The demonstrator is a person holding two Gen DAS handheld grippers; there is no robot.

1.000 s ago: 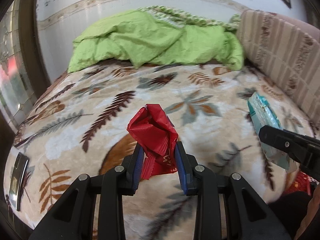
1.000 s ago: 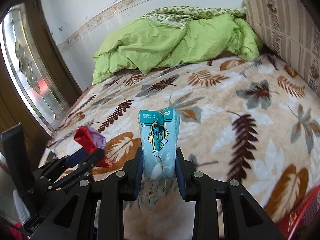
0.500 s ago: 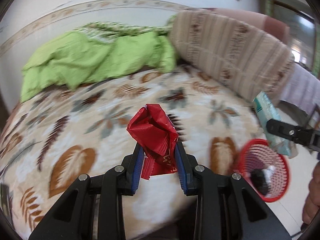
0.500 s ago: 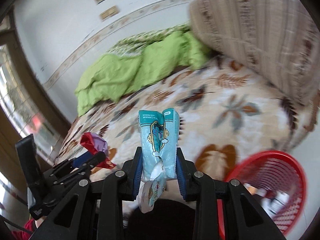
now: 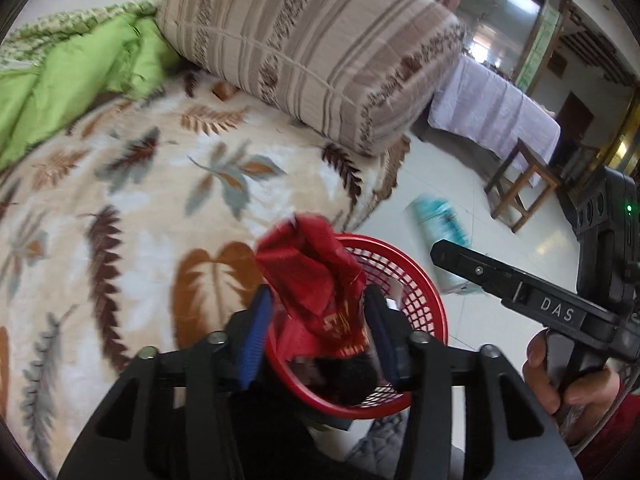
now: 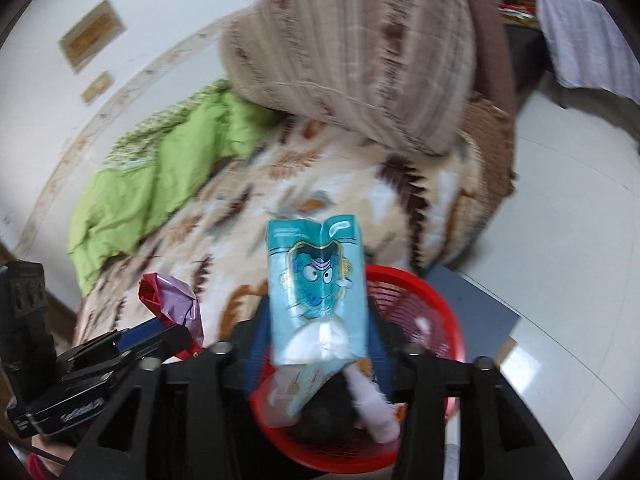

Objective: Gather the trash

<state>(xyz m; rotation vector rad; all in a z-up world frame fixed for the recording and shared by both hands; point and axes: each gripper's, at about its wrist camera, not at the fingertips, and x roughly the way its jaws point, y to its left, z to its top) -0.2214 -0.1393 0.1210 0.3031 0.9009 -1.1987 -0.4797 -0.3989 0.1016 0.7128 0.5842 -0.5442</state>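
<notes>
Left hand-held gripper: poised over the red mesh basket, jaws opening, with the crumpled red wrapper between the blue pads and a gap showing at each side. Wrapper directly above the basket's near rim; something dark down inside the basket.

Right hand-held gripper: likewise above the red mesh basket, jaws opening, the teal cartoon-printed packet upright between the fingers, no longer pinched; its torn white end hanging down toward the basket's mouth. White scrap already in the basket at about 5 o'clock of the packet.

Basket on the pale tiled floor, close against the edge of the bed with its leaf-patterned blanket. Striped bolster at 12 o'clock in the left wrist view, green quilt at 10 o'clock, wooden stool at 2 o'clock. Blur throughout the right wrist view.
</notes>
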